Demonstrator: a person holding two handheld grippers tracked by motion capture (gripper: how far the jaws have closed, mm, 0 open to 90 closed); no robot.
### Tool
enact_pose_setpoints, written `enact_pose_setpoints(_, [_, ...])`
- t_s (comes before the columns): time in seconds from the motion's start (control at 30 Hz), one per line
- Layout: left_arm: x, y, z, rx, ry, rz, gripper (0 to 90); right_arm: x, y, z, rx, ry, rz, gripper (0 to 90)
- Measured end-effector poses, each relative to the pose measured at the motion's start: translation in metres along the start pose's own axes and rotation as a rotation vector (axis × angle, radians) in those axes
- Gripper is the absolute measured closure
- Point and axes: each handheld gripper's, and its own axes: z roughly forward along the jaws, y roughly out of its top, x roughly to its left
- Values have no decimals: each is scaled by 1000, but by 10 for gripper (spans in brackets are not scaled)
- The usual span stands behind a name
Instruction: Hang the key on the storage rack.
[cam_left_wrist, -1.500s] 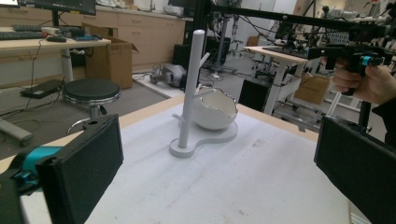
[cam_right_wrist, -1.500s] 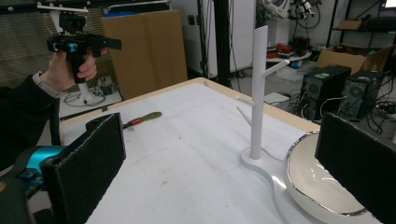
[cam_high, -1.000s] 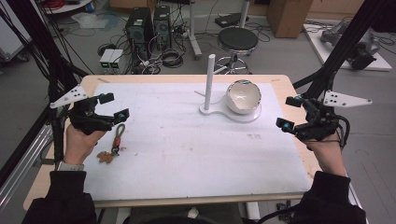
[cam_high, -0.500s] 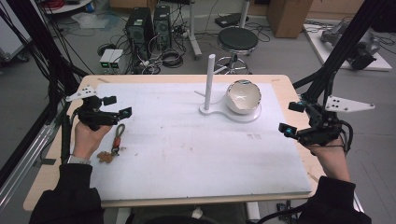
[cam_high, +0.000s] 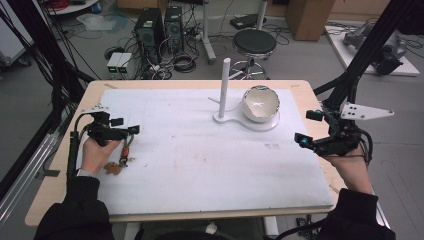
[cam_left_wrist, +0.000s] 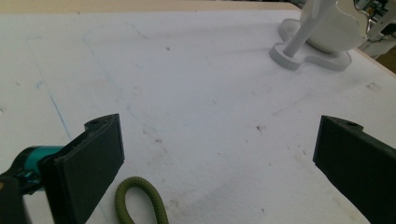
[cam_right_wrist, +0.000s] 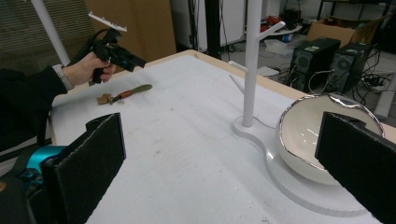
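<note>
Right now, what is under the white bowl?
The bowl sits on the round end of a flat white base, which also carries the upright post. The base part beneath the bowl is covered.

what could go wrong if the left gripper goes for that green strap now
The strap lies flat on the table, beside the left gripper, not between its open jaws, so a grab may miss or only pinch the loop. The small brown piece on its end could drag along the surface.

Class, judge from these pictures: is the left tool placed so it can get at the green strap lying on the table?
Probably yes. The left tool is open, the green strap lies just below it beside one jaw, and nothing stands between them.
</note>
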Motion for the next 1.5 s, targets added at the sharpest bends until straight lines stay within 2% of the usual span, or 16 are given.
enact_pose_setpoints(0.03, [0,-2,3,24,0,-2,84,-1,0,1,1,0,2,12])
enact_pose_setpoints(0.23, [1,-12,19,123,-2,-2,124,-2,0,5,6,7,2,12])
enact_pose_setpoints(0.33, [0,-14,19,127,9,7,153,-3,0,7,5,15,-6,12])
enact_pose_setpoints(0.43, [1,-15,18,130,30,1,158,-3,0,7,6,14,0,12])
enact_pose_setpoints(0.73, [10,-20,23,150,51,-22,176,-3,0,9,10,18,3,12])
enact_pose_setpoints(0.77, [11,-20,23,150,52,-23,206,-3,0,9,16,17,5,12])
enact_pose_setpoints(0.8, [11,-20,23,151,60,-21,247,-3,-1,10,15,17,3,12])
enact_pose_setpoints(0.87, [10,-19,23,154,106,-16,352,-3,-1,11,20,17,2,12])
enact_pose_setpoints(1.0, [8,-20,26,165,162,-11,469,-3,-1,11,18,17,4,12])
enact_pose_setpoints(1.03, [5,-20,26,167,196,15,496,-2,-1,11,21,19,6,12])
enact_pose_setpoints(1.07, [5,-20,26,167,196,15,519,-3,-1,11,22,21,3,12])
enact_pose_setpoints(1.17, [0,-21,28,183,246,70,539,-3,-2,10,21,17,6,12])
enact_pose_setpoints(1.23, [-4,-23,30,175,286,89,609,-3,-2,9,19,17,9,12])
enact_pose_setpoints(1.27, [-5,-23,30,177,305,99,609,-3,-2,9,19,17,9,12])
enact_pose_setpoints(1.37, [-5,-23,29,173,324,96,709,-3,-2,9,19,15,10,12])
enact_pose_setpoints(1.5, [-4,-23,29,170,334,87,761,-4,-3,10,22,12,10,12])
